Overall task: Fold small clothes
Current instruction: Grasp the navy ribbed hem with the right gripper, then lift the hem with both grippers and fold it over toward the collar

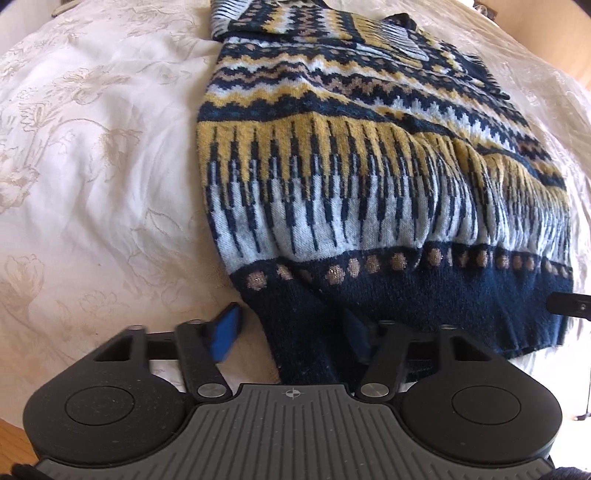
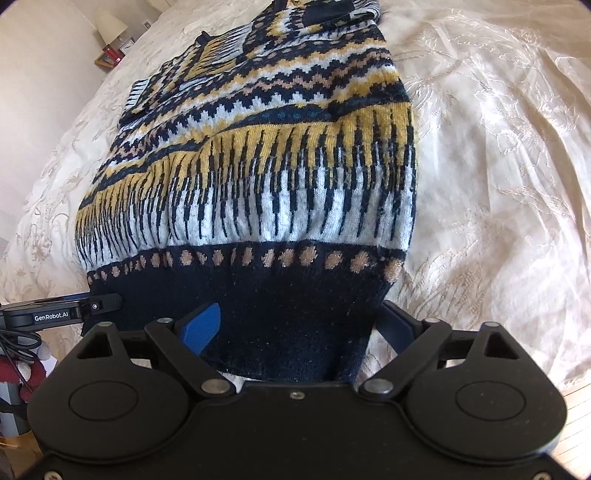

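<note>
While spread on bed: status below.
Sweater: knit, navy/mustard/pale blue bands; lies lengthwise on bedspread, navy hem nearest both cameras, far end folded over itself.
Hem: plain navy rib under a row of tan dots; bunched and lifted toward both grippers, body bulging just behind it.
Left gripper: wide open, jaws straddling the hem's left corner; left blue pad clear of the knit over bedspread, right pad against or under navy fabric, partly hidden. No clamp visible.
Right gripper: wide open, hem's right corner sits between the jaws; left blue pad touching or overlapping navy rib, right pad just outside the hem edge. Contact vs. overlap: cannot tell.
Spacing: one gripper at each hem corner; tip of the other unit visible at frame edge in each view.
Bedspread: cream, floral embroidery, wrinkled both sides of sweater.
Background, right view: lamp on small stand beyond bed; wood floor at lower edge.
</note>
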Available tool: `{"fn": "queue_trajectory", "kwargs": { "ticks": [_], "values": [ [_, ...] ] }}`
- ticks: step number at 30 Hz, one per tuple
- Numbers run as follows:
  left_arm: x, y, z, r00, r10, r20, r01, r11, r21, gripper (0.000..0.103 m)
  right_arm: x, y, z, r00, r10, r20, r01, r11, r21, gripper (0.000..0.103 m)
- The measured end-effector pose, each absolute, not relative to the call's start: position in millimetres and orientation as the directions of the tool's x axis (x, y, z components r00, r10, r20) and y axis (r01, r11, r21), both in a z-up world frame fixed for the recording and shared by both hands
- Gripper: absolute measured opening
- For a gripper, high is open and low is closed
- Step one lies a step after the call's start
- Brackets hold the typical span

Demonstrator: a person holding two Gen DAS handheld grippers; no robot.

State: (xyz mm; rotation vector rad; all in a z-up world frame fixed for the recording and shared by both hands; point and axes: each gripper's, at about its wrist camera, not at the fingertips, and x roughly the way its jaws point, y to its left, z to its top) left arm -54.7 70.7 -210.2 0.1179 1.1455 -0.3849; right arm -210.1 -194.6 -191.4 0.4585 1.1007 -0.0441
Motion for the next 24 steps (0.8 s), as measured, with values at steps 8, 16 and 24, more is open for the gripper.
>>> {"fn": "queue_trajectory", "kwargs": {
  "ticks": [8, 16, 24],
  "values": [
    [-58.2, 72.3, -192.5, 0.355, -0.3, -0.885, 0.373, 0.914, -0.16, 0.006, -208.4, -198.5, -181.2, 0.45, 0.192, -0.872, 0.244, 0.913, 0.327, 0.021],
    [-56.6, 86.4, -136.9, 0.428, -0.389, -0.816, 0.289, 0.914, -0.284, 0.005, -205.7, -216.3, -127.2, 0.551, 0.289, -0.783, 0.178, 0.876, 0.448, 0.012],
    [-16.8, 78.1, -76.5, 0.563, -0.408, -0.718, 0.228, 0.912, -0.339, 0.005, -165.5, -249.3, -78.3, 0.664, 0.301, -0.684, 0.143, 0.847, 0.511, 0.012]
  ]
}}
